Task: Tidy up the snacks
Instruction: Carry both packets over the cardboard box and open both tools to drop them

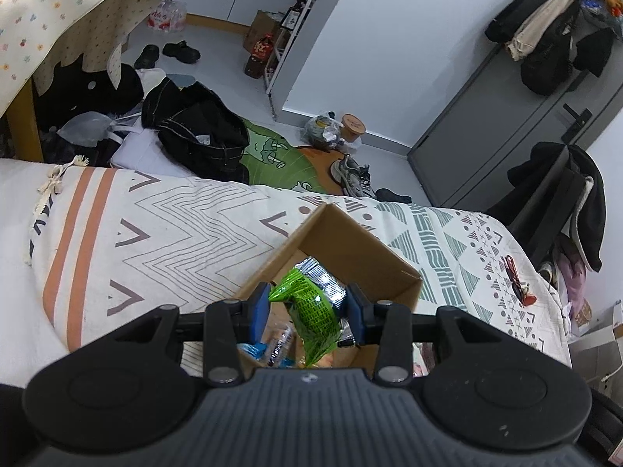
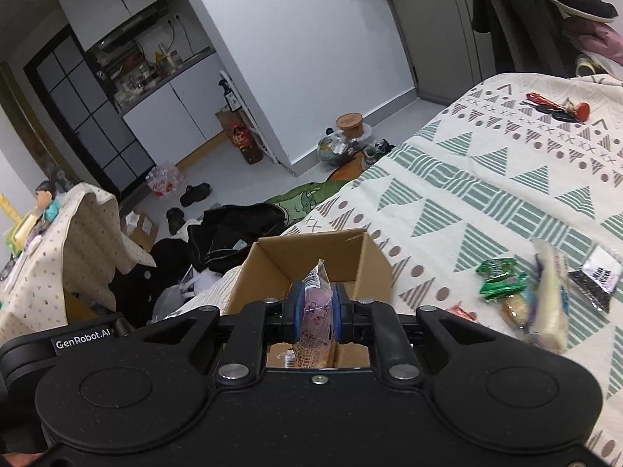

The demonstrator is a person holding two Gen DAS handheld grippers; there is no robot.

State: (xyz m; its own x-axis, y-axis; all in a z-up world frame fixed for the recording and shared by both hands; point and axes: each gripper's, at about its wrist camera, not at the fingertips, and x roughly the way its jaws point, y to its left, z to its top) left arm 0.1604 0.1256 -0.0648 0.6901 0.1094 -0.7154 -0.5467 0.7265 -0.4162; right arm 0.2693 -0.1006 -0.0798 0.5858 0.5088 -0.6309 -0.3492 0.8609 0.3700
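Bed with the cream geometric-print cover carries everything. Open brown cardboard box sits near the bed's floor-side edge; both of my grippers are above its opening.

Left gripper: pinching a crinkled green-and-silver foil snack packet, long axis roughly along the fingers, tail hanging toward the box. Right gripper: pinching a purple-printed clear-wrapped snack, standing upright, long axis vertical, directly over the box floor.

Key relation: box lies straight below and slightly ahead of both grippers, so my read is the next move is a release, no reach needed. Neither gripper looks clearly nearer.

Still loose on the cover to the right of the box: green wrapped snack, pale long packet, black-and-white sachet, a small red wrapper partly cut off by the gripper body.

Box contents mostly hidden behind the grippers; a few wrappers visible, can't identify them.
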